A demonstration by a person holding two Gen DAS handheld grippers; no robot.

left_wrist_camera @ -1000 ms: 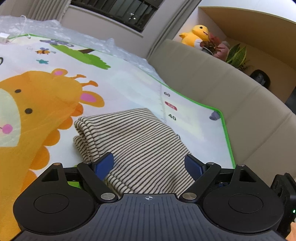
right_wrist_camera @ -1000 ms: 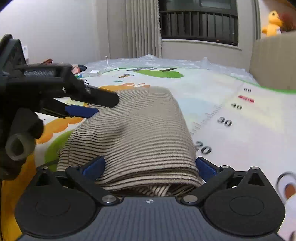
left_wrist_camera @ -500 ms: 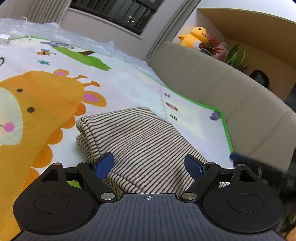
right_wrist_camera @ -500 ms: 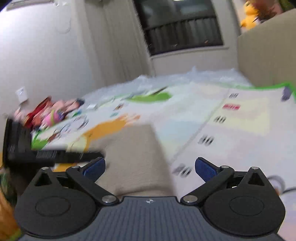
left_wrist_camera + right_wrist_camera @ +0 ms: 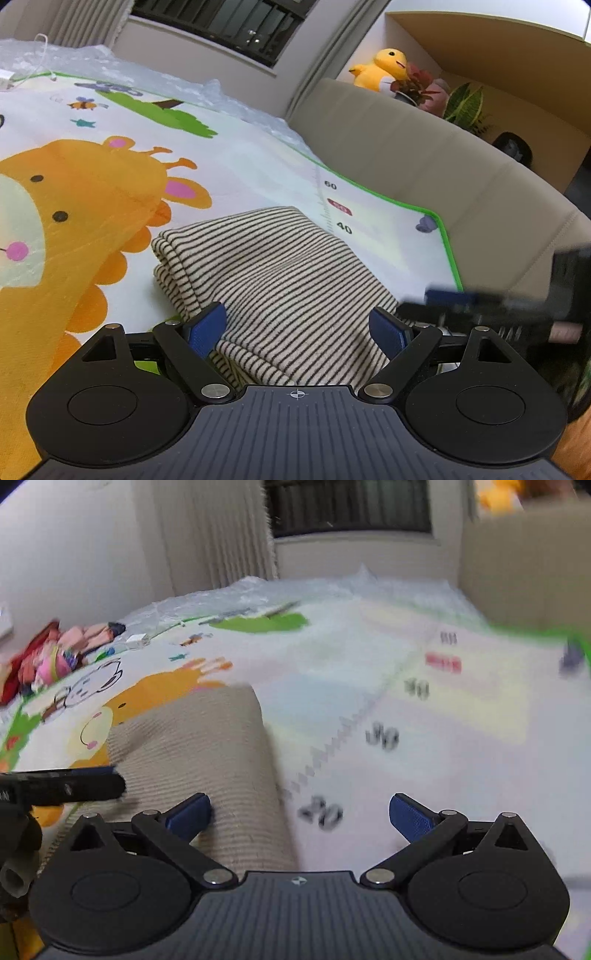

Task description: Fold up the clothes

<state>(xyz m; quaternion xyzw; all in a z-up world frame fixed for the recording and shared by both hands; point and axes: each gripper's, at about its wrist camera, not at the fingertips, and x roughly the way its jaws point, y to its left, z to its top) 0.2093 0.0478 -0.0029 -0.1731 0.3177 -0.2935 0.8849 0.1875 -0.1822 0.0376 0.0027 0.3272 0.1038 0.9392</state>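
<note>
A beige garment with thin dark stripes (image 5: 280, 280) lies folded in a compact bundle on the cartoon play mat (image 5: 110, 184). My left gripper (image 5: 299, 328) is open, its blue pads on either side of the bundle's near end, holding nothing. My right gripper (image 5: 299, 814) is open and empty, above the mat beside the bundle's right edge (image 5: 207, 746); its view is blurred. The right gripper shows blurred at the right of the left wrist view (image 5: 509, 299). The left gripper's finger shows at the left of the right wrist view (image 5: 66, 786).
A beige sofa back (image 5: 424, 177) borders the mat on the right, with a yellow plush duck (image 5: 384, 70) and plants on the ledge behind. Crumpled clear plastic (image 5: 314, 590) lies at the mat's far edge. A pile of colourful toys (image 5: 55, 653) sits at the far left.
My right gripper has lifted off the bundle's near end and swung right, now beside it. The left gripper has barely moved. The bundle stays folded.
</note>
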